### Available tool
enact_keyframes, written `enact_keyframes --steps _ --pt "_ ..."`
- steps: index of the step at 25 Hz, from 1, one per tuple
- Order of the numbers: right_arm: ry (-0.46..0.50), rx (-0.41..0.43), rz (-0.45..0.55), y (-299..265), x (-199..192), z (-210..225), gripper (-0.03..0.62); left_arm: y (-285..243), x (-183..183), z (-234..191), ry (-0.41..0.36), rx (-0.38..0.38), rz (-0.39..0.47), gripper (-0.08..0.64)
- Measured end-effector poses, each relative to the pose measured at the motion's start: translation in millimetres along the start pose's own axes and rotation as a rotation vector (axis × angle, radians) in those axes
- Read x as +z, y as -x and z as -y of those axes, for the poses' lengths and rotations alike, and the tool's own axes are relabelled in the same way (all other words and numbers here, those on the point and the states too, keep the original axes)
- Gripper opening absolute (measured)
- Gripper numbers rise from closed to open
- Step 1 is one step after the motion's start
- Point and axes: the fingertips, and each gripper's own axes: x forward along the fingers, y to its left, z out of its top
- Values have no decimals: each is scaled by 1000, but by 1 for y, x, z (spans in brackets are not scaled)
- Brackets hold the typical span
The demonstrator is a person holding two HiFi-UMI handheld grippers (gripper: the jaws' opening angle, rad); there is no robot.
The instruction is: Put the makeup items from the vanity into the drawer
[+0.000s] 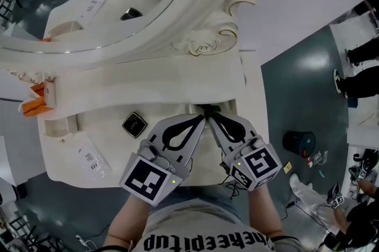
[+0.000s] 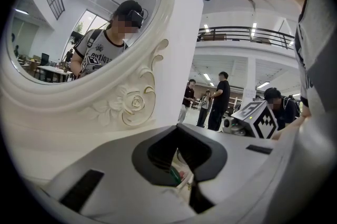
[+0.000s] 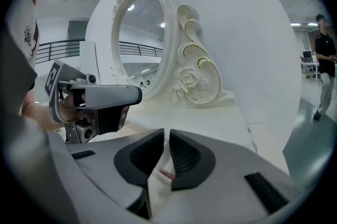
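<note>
On the white vanity top (image 1: 109, 129) lie a small black square compact (image 1: 134, 124) and a clear plastic packet (image 1: 90, 157). Both grippers reach side by side over the middle of the top, tips almost touching each other beside a small dark thing (image 1: 207, 107) that I cannot identify. My left gripper (image 1: 202, 118) (image 2: 179, 130) has its jaws together at the tips; through the hollow between its pads I glimpse white, green and red bits. My right gripper (image 1: 211, 113) (image 3: 167, 136) shows a narrow slit between its pads, with nothing clearly gripped.
The ornate oval mirror (image 1: 118, 2) with a carved rose rises behind a raised shelf (image 1: 177, 82). Orange items (image 1: 37, 100) sit at the vanity's left end. To the right is grey floor with a black round object (image 1: 299, 142) and people standing.
</note>
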Motion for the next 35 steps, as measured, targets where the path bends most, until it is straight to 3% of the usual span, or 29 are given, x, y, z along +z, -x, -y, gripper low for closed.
enact_keyframes --steps 4,35 --pt "-3 -10 28 7 6 -1 12 0 3 5 -14 -10 3 21" --pt "30 -111 270 121 62 -20 12 -8 29 105 -142 -185 35 21"
